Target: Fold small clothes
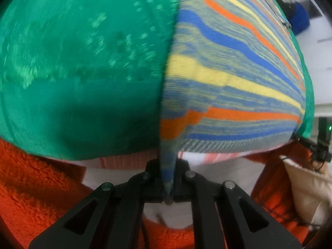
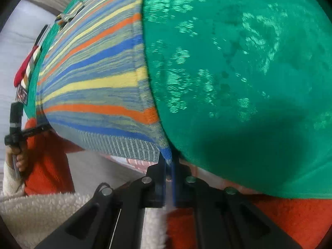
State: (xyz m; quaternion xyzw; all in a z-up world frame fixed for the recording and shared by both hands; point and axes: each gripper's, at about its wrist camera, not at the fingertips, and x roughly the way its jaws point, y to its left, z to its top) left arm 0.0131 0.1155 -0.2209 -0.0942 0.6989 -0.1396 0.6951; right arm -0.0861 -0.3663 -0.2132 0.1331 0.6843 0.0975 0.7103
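Note:
A knit garment striped in blue, yellow and orange lies spread on a green patterned tablecloth. My left gripper is shut on the garment's near corner, and a pinched fold of knit runs down between its fingers. In the right wrist view the same garment fills the left half over the green cloth. My right gripper is shut on the other near corner, at its blue ribbed hem. Each view shows the opposite gripper small at the garment's far hem corner.
A person's orange fleece and cream sleeve fill the bottom of both views. A hand holds the left gripper's handle. A red-handled tool lies at the cloth's edge. A blue object sits beyond the table.

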